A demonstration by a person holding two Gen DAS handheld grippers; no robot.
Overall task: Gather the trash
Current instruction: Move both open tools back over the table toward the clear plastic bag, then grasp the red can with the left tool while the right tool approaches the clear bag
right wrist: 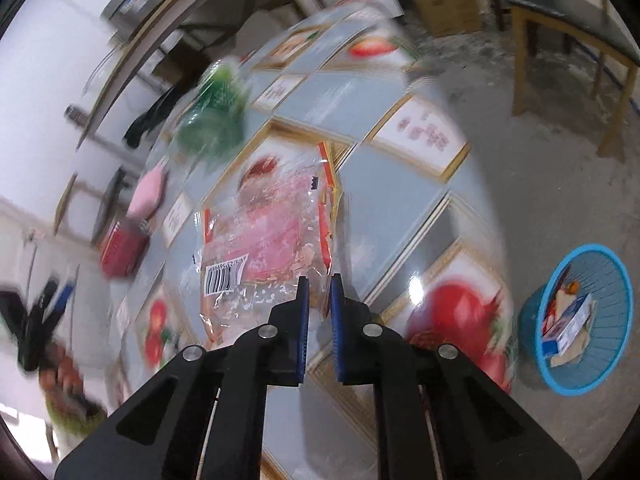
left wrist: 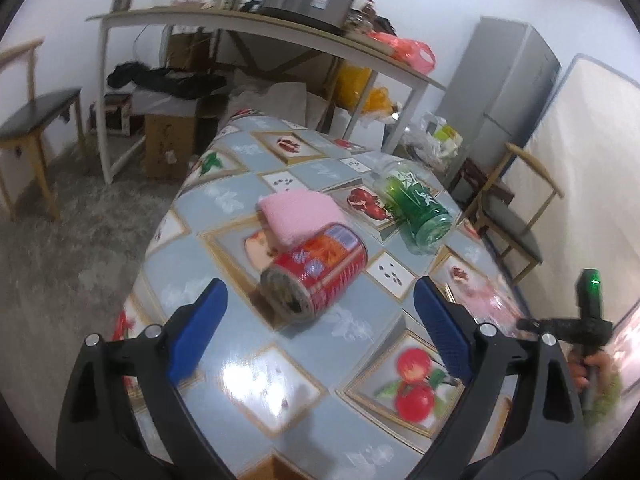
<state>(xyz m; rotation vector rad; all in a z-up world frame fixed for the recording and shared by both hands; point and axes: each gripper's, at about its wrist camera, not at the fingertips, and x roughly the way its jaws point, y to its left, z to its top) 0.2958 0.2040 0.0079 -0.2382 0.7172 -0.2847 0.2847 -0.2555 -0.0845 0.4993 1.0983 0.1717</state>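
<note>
In the left wrist view a red can (left wrist: 316, 276) lies on its side on the patterned tablecloth (left wrist: 248, 392), just ahead of my left gripper (left wrist: 320, 285), which is open and holds nothing. A pink sponge (left wrist: 298, 212) leans on the can. A green bottle (left wrist: 416, 208) lies further right. In the right wrist view my right gripper (right wrist: 320, 285) is shut on the near edge of a clear plastic wrapper (right wrist: 264, 240) with a barcode. The wrapper looks sharp while the table behind it is blurred. A hand holds the right gripper (left wrist: 588, 312) at the table's right side.
A blue basket (right wrist: 618, 280) with boxes and scraps in it stands on the floor to the right of the table. Wooden chairs (right wrist: 576, 20) stand around the table. A cluttered shelf table (left wrist: 256, 24), boxes and a grey fridge (left wrist: 508, 92) line the far wall.
</note>
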